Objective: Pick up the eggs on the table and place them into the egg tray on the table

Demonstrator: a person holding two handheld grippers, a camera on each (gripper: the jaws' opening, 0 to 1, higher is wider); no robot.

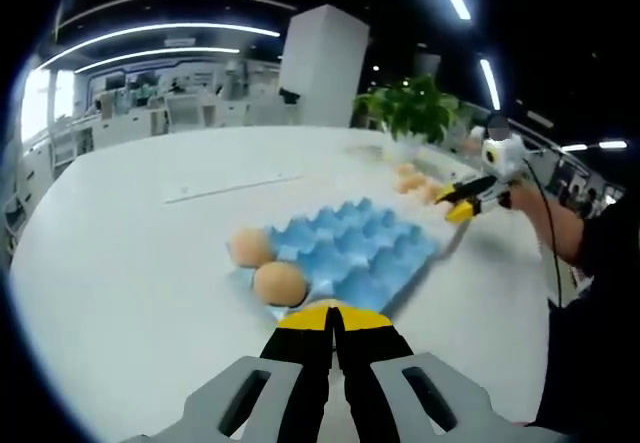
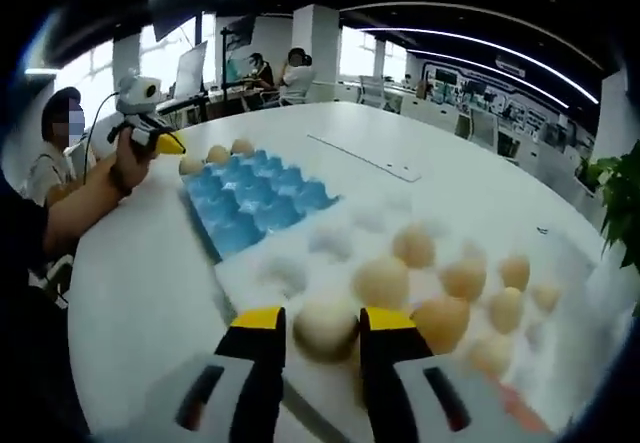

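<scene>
Right gripper view: my right claw [image 2: 322,335] stands open astride a pale tan egg [image 2: 325,325], the blue moulded egg tray [image 2: 252,201] lying ahead-left; my left claw [image 1: 335,325] is closed, empty.

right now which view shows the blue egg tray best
The left gripper view: the blue egg tray lies close and sharp, its cups clear, two eggs at its near edge. The right gripper view shows the tray farther off, smaller, beyond blurred loose eggs.
</scene>
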